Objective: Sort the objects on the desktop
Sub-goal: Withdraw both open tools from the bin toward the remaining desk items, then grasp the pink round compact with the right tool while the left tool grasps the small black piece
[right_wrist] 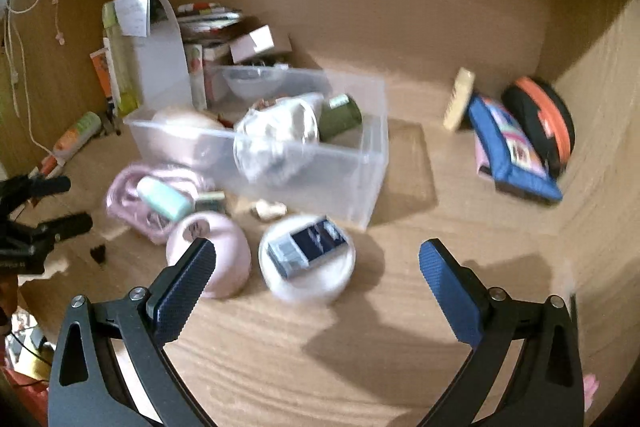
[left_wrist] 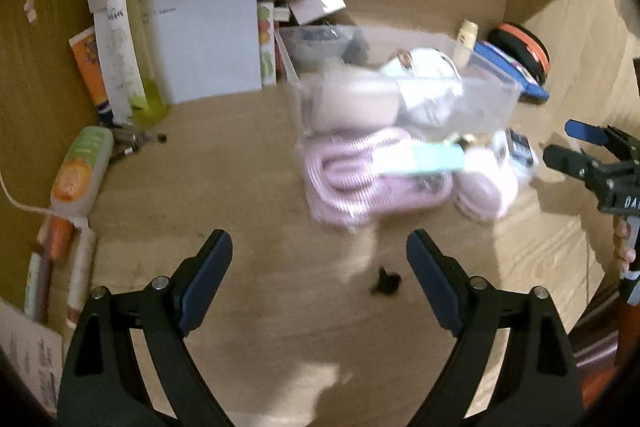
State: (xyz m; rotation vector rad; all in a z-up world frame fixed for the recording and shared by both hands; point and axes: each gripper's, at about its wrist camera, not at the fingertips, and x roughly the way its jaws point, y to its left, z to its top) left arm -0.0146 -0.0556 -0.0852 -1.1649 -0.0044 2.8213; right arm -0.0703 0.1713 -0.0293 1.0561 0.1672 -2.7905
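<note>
My left claw (left_wrist: 319, 259) is matte black, two curved arms with triangular cut-outs, silver screws at the joints and smooth dark-blue pads (left_wrist: 208, 279). My right claw (right_wrist: 318, 269) has the same black frame, but its blue pads (right_wrist: 184, 291) are finely textured. White lettering marks its body, and my bare fingers (left_wrist: 624, 247) show beneath.

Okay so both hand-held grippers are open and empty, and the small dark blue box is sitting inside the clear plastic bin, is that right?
Not quite. Both the left hand-held gripper and the right hand-held gripper are open and empty, but the dark blue box is not inside the clear plastic bin. It sits on a round white container on the desk in front of the bin, as the right wrist view shows.
</note>
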